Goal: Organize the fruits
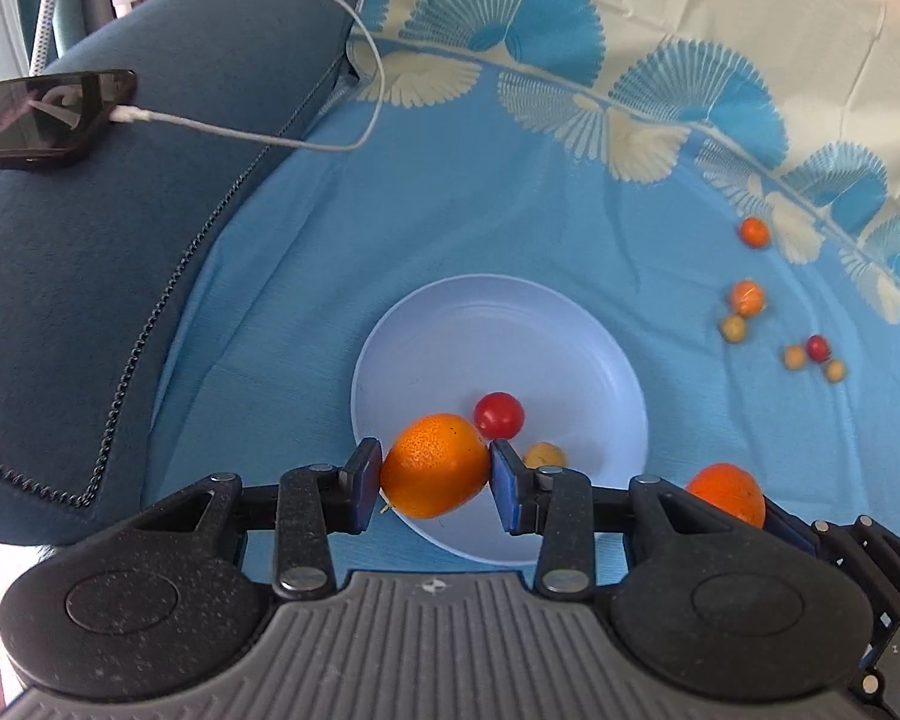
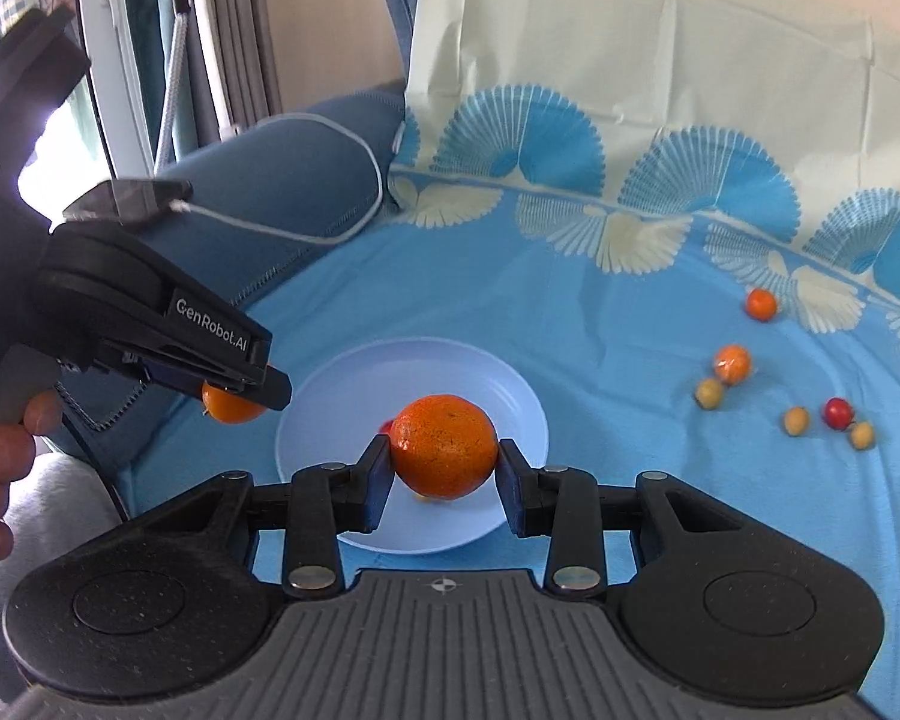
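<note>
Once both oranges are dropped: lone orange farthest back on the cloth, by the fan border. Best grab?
Take the lone orange across its widest middle, claw coming from above. It is round, so any finger axis works, and it sits apart from the other fruit, leaving both sides free for the fingers. Judged from blurred frames.

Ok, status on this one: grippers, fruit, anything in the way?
Left gripper and right gripper each shut on an orange, above the plate. Cherry tomato already in. Loose fruit remains on the cloth. Nothing blocking.

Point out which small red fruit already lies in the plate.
The red fruit inside the pale blue plate, just past the orange in the left hand-held gripper. The other red fruit lies on the cloth among yellow ones.
</note>
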A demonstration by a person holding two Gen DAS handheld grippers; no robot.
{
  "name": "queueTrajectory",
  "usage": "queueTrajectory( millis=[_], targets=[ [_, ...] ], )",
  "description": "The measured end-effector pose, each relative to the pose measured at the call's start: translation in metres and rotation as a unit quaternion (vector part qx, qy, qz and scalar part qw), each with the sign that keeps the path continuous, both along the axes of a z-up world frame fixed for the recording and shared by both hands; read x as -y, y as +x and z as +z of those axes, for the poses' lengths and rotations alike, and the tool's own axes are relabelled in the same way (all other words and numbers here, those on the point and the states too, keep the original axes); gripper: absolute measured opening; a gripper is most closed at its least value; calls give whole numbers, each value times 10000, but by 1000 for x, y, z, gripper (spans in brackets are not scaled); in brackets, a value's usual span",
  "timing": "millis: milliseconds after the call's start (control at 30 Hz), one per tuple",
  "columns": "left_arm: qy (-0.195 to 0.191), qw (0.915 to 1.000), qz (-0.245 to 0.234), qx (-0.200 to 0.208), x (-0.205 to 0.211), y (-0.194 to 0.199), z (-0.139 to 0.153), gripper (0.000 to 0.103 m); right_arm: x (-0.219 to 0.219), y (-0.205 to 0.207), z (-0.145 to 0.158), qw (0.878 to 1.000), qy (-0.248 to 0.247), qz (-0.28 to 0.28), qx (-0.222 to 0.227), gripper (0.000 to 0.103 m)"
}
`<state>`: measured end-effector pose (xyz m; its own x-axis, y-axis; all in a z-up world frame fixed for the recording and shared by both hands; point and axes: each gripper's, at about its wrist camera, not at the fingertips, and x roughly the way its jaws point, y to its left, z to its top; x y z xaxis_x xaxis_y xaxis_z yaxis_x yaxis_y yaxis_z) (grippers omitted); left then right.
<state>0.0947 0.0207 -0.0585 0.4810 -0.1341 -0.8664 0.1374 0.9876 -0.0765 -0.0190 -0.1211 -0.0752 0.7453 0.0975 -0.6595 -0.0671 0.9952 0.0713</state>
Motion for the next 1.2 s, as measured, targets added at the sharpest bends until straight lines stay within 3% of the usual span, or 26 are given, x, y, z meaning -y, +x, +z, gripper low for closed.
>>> queueTrajectory(
  millis=[367, 400, 433, 500, 600, 633, 967, 1200],
  targets=[
    [500, 9983, -197, -233, 21, 52, -52, 44, -3, 55, -49, 9984, -100, 181, -525, 39],
    [514, 9982, -220, -201, 21, 55, -52, 56, -4, 58, -51, 9982, -96, 208, -549, 39],
    [547, 9982, -218, -142, 21, 57, -49, 78, -5, 62, -52, 9980, -70, 270, -565, 39],
    [502, 9984, -178, 169, 16, 55, -37, 103, -6, 69, -53, 9973, -18, 408, -612, 41],
    [493, 9977, -187, 437, 9, 46, -15, 103, -8, 73, -42, 9981, -25, 445, -418, 75],
    [512, 9975, -200, 434, 6, 42, -9, 103, -8, 70, -36, 9984, -44, 456, -328, 80],
    [525, 9982, 95, 284, -40, -55, 28, 103, -5, -10, 21, 9994, 107, 134, -284, 89],
    [555, 9969, 51, 559, -42, -109, 46, 103, -15, -76, 48, 10000, -47, 52, 68, 97]
  ],
)
